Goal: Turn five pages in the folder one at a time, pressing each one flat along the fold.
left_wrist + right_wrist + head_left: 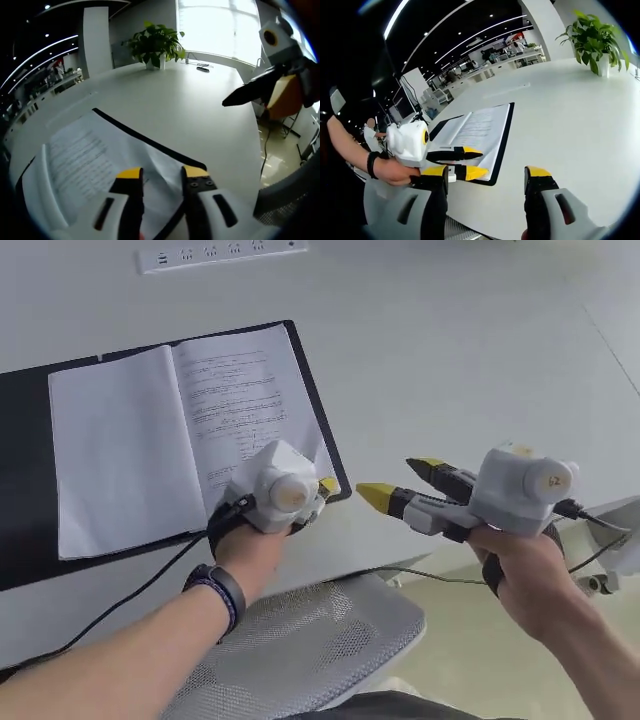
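Note:
A black folder (20, 490) lies open on the white table, with a blank sheet (120, 450) on its left and a printed page (245, 400) on its right. My left gripper (328, 485) sits at the folder's near right corner. Its jaws are open over the page corner (150, 185), and the folder's black edge runs between them. From the right gripper view, the left gripper (470, 161) straddles that corner of the folder (480, 127). My right gripper (400, 480) hovers open off the table's edge, right of the folder, with nothing between its fingers (537, 172).
A white power strip (220, 254) lies at the table's far edge. A grey mesh chair (300, 640) stands below the near edge. A potted plant (155, 45) stands far across the table. A black cable (130, 595) trails from the left gripper.

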The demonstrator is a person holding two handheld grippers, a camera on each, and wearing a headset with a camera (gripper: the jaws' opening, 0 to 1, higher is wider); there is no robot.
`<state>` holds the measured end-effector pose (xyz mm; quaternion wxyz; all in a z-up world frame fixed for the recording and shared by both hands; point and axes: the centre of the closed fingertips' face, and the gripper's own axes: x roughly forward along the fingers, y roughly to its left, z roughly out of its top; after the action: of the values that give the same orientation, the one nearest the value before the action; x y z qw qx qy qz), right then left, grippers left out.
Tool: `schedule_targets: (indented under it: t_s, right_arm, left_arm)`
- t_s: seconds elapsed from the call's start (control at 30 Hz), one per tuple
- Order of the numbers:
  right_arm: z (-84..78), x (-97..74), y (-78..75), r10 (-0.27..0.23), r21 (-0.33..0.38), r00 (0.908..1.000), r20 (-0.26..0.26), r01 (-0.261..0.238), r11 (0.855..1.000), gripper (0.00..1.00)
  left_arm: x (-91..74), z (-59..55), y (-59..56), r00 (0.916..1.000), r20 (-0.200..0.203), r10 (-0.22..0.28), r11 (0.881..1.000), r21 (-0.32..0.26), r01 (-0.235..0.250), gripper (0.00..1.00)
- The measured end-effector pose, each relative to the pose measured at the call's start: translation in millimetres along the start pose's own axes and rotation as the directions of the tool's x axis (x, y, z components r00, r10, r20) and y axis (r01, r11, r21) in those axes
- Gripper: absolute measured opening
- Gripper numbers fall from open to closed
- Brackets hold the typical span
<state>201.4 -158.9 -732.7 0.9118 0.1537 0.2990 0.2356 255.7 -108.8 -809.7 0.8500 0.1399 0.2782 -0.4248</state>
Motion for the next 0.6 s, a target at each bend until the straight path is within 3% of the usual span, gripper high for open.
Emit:
schedule_targets:
  t_s: [0.47, 0.6]
  right_arm:
    - [13.1, 31.8, 9.1, 0.066, -0.008, 0.9978, -0.001, -0.066, 0.998, 0.57]
    - [16.6, 44.7, 8.1, 0.086, -0.008, 0.9962, -0.009, -0.086, 0.996, 0.56]
  left_arm:
    - [0.1, 0.2, 6.3, 0.9999, 0.012, 0.011, 1.0, -0.002, -0.011, 0.21]
    - [0.7, 0.8, 9.7, 0.9997, 0.012, 0.02, 1.0, -0.001, -0.02, 0.1]
